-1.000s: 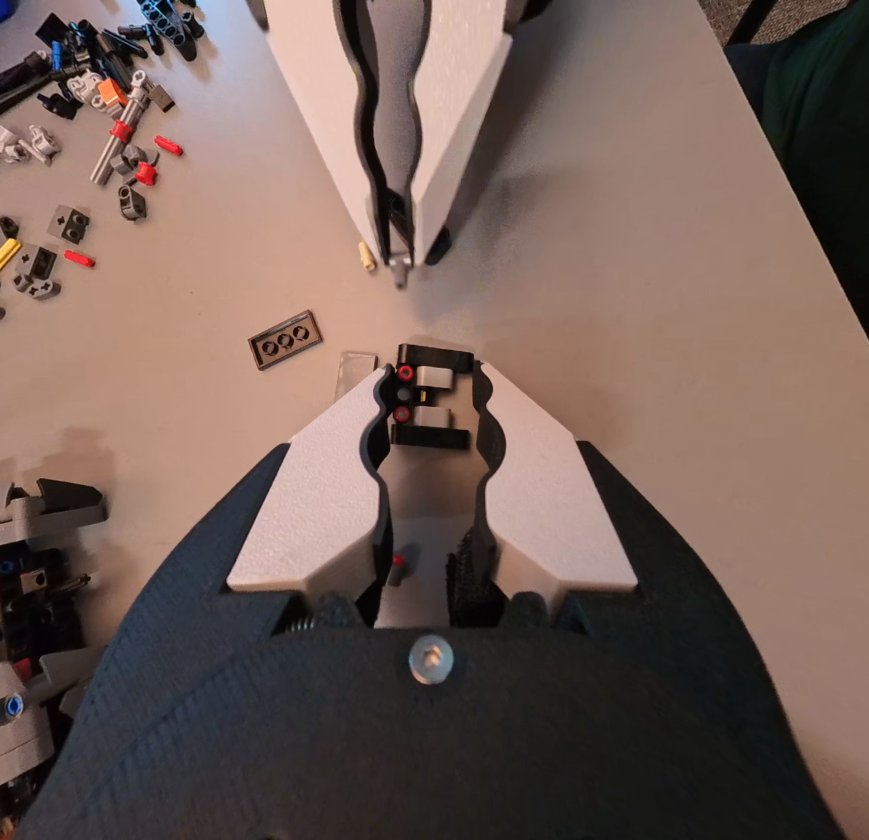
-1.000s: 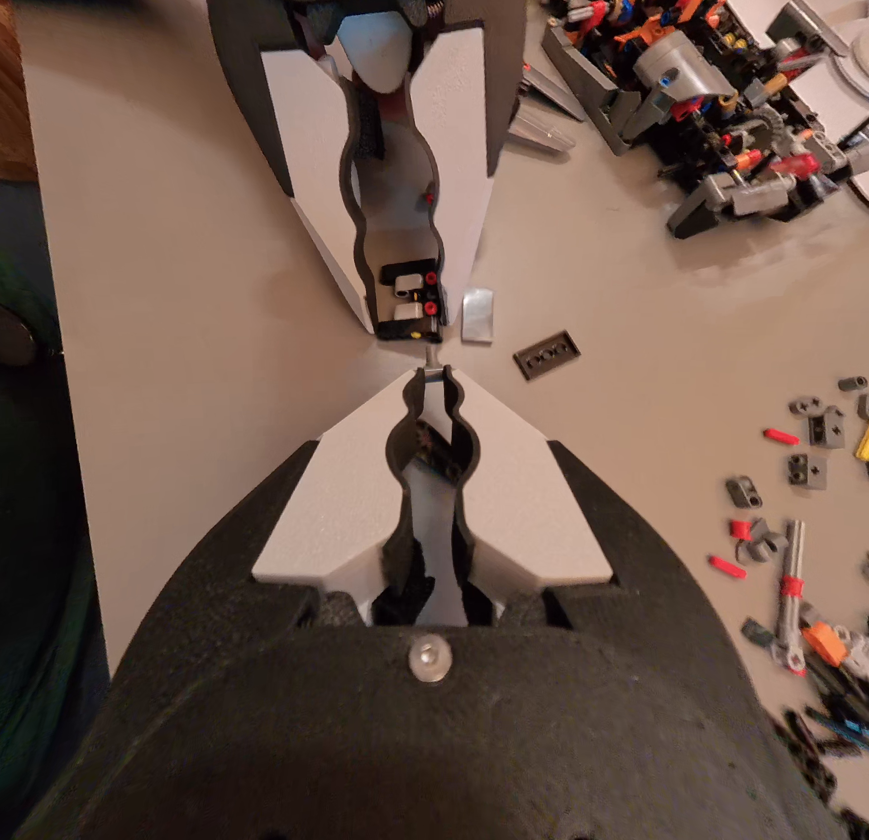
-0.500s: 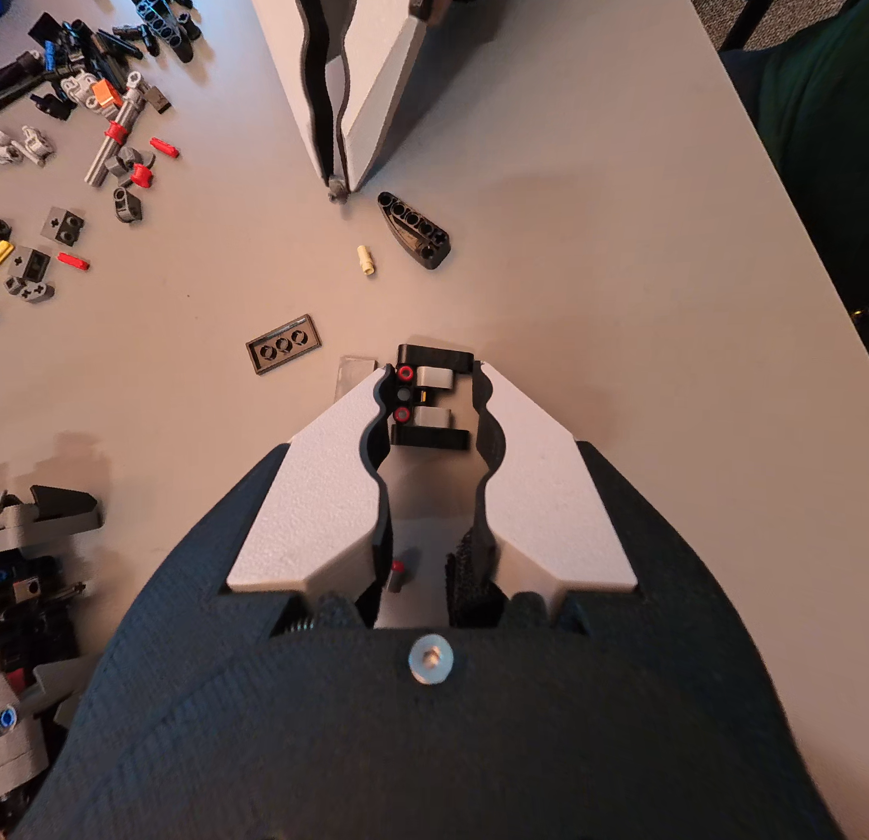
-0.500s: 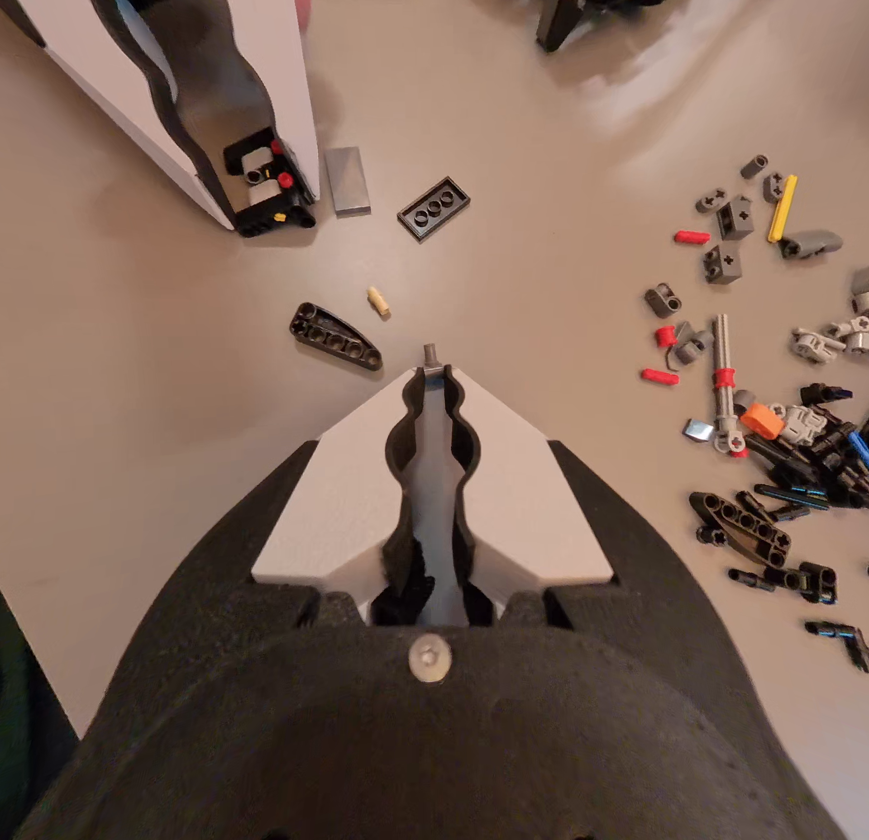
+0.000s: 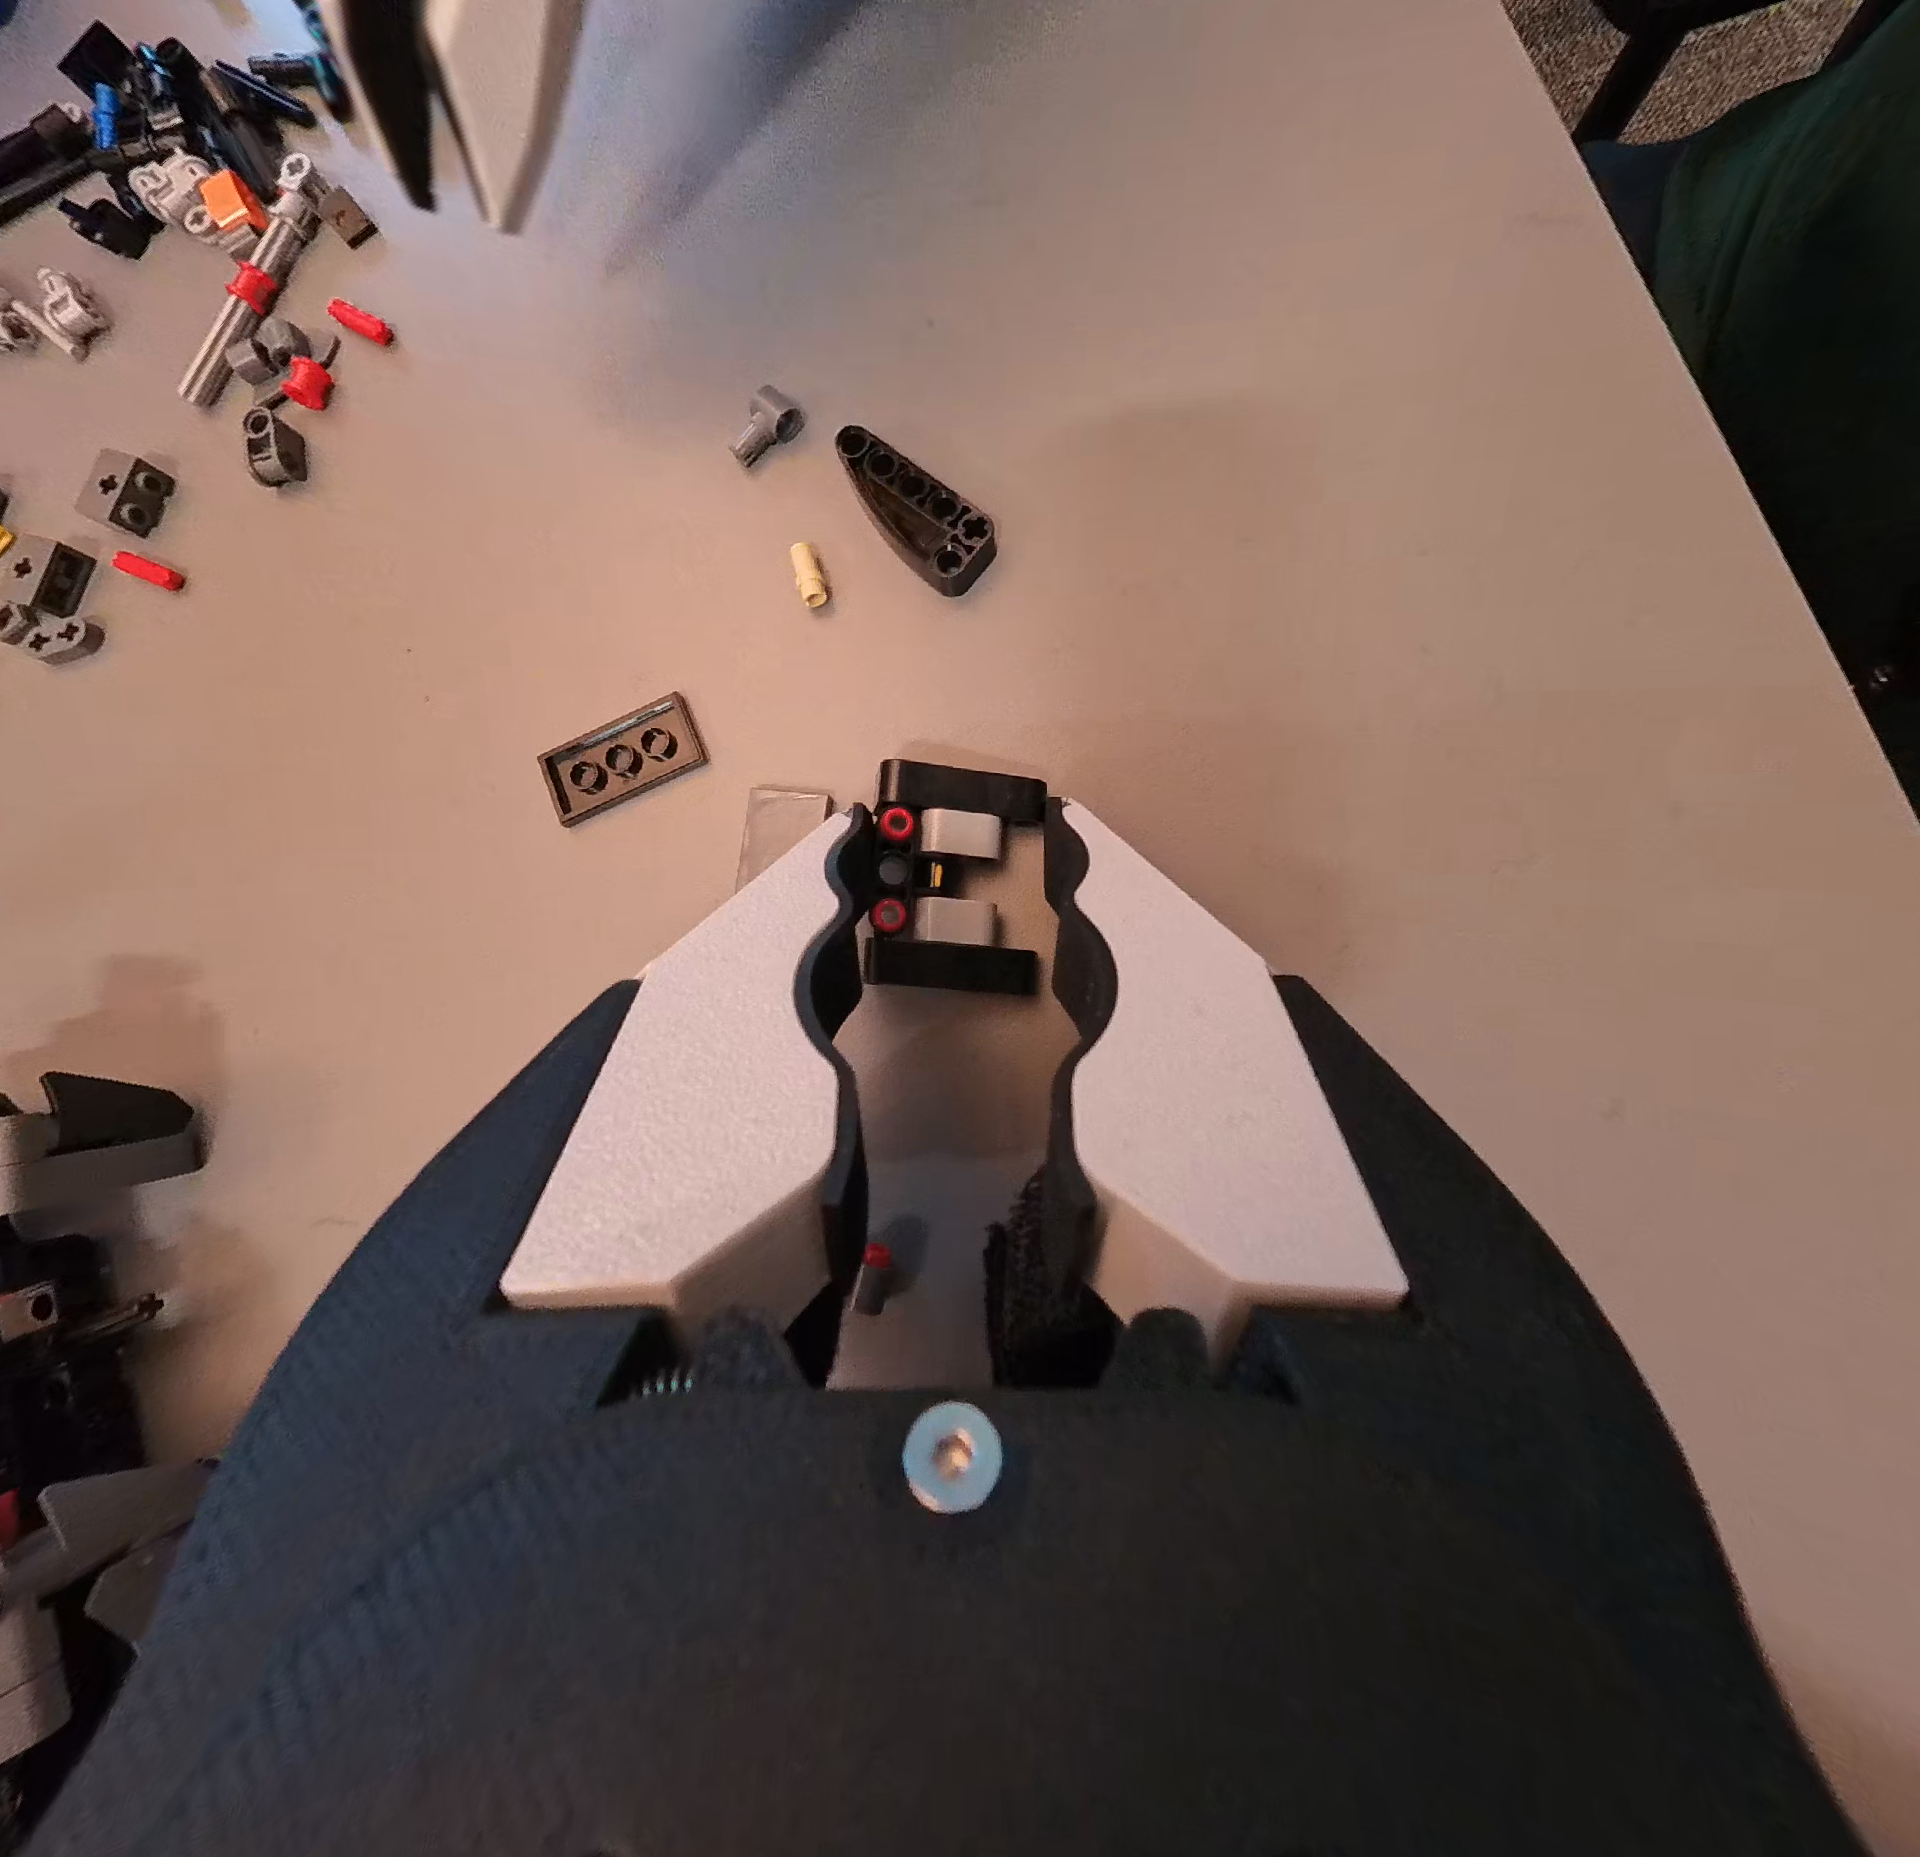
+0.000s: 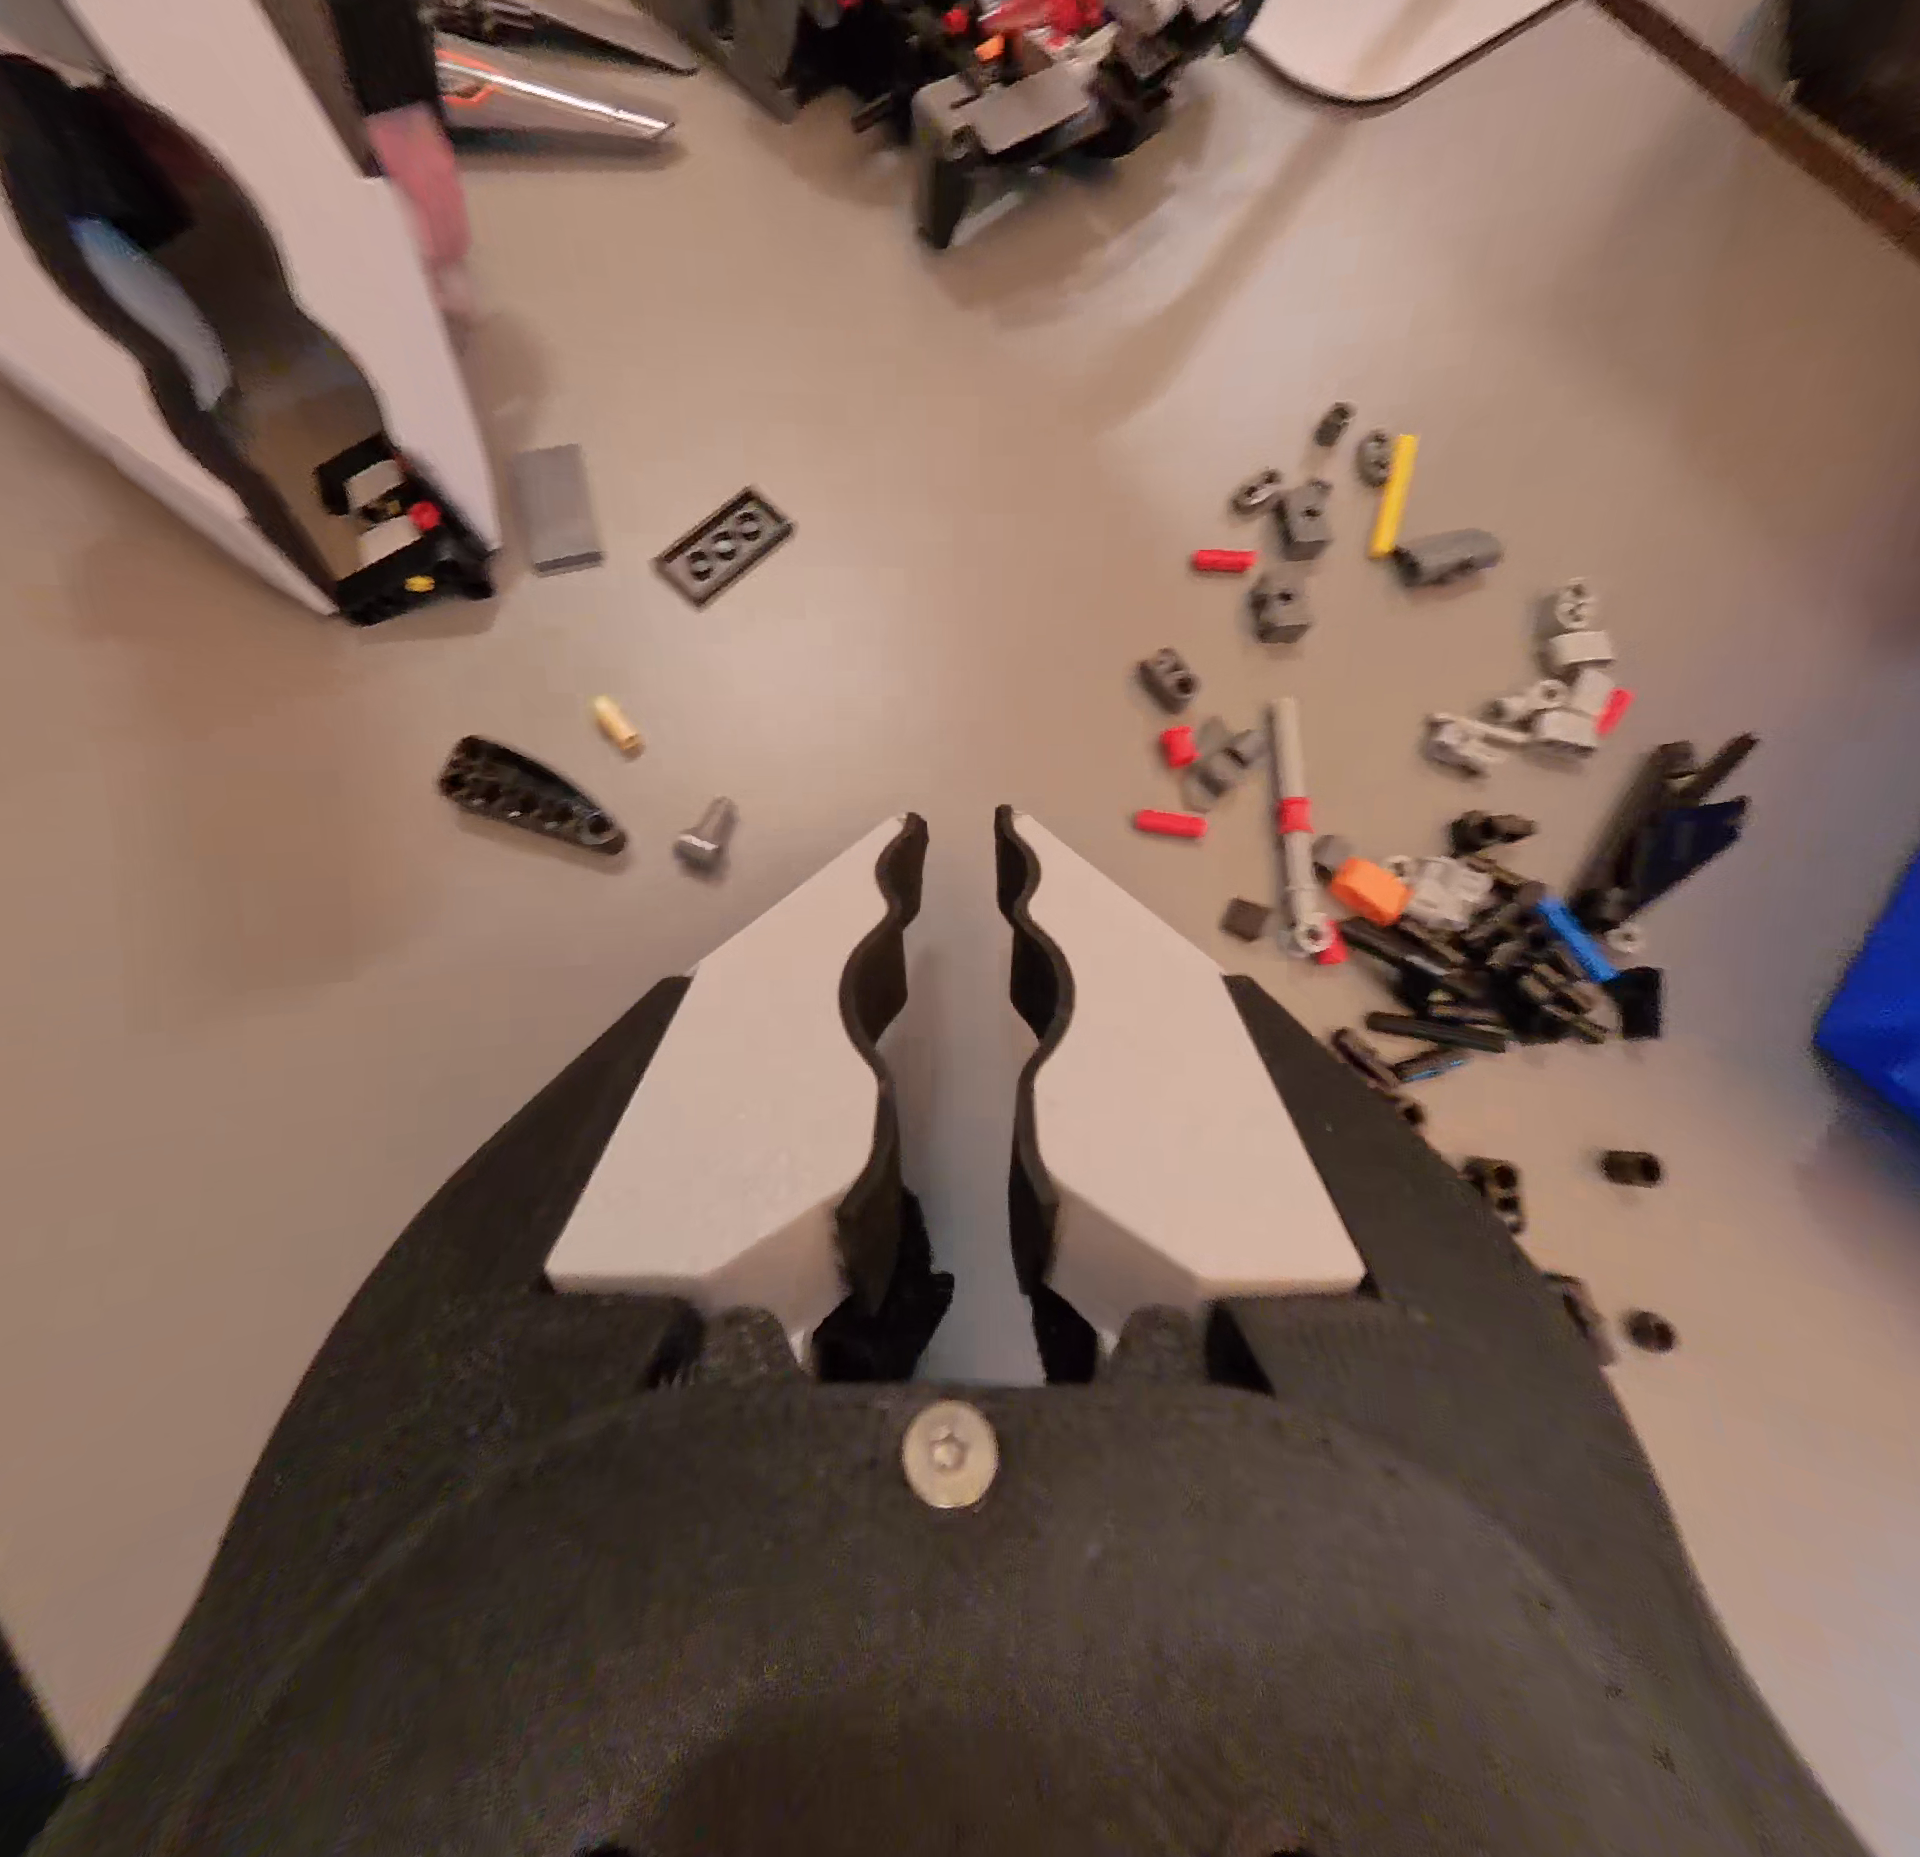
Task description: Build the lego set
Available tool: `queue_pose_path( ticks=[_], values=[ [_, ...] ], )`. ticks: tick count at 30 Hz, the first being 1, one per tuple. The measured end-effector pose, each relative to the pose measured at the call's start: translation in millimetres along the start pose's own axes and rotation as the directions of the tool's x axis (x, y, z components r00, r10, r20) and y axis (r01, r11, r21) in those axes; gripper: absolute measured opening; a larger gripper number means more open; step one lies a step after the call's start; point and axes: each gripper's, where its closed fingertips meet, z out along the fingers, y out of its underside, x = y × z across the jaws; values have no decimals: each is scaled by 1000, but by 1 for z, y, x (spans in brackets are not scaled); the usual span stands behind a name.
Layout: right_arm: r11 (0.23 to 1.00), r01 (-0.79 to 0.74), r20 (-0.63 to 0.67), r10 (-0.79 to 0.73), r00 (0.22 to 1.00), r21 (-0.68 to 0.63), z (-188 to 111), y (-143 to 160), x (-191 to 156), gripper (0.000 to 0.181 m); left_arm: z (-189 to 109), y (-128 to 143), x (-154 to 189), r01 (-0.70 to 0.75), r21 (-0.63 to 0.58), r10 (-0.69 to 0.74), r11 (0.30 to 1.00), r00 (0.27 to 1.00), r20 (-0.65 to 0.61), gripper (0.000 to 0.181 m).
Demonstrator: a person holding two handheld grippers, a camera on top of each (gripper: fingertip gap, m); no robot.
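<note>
My left gripper point(image 5: 954, 820) is shut on a small black and grey subassembly with red pins point(image 5: 951, 872) and holds it low over the table; it also shows in the right wrist view point(image 6: 390, 529). My right gripper point(image 6: 958, 820) is open and empty; it appears blurred at the top of the left wrist view point(image 5: 447, 72). A small grey connector point(image 6: 707, 836) lies on the table just left of the right fingertips, next to a black curved beam point(image 6: 530, 794) and a tan pin point(image 6: 617, 724). They also show in the left wrist view: connector point(image 5: 767, 425), beam point(image 5: 920, 508), pin point(image 5: 808, 573).
A dark grey three-hole plate point(image 5: 623, 758) and a grey tile point(image 6: 559, 508) lie by the left gripper. A spread of loose parts point(image 6: 1455, 903) is to the right of my right gripper. The partly built model point(image 6: 1039, 72) stands beyond. The table edge point(image 5: 1662, 280) runs on the right. The left gripper's tips are roughly 15 centimetres from the right gripper's. Both grippers' tips are roughly 20 centimetres from the partly built model point(image 6: 1039, 72).
My right gripper has opened and let go of the grey connector, which now lies beside the black beam, and it has swung away towards the loose parts. The left gripper has not moved.
</note>
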Motion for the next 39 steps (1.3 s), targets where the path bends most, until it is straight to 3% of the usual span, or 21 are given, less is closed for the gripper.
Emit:
queue_pose_path(
  ticks=[5,13,26,39],
  values=[
    [998,14,-84,-19,996,-61,0,8,38,11,0,0,0,4,3,-4,1000,1000,-3,31],
    [994,-10,-191,-11,982,-110,-24,26,79,9,0,0,0,12,10,-12,1000,1000,-14,31],
    [983,12,-110,-33,993,-184,2,43,83,6,2,-2,0,30,25,-29,999,999,-33,31],
    [987,34,-25,-39,999,-160,9,39,79,10,3,-2,0,38,32,-37,999,998,-44,31]
  ],
)
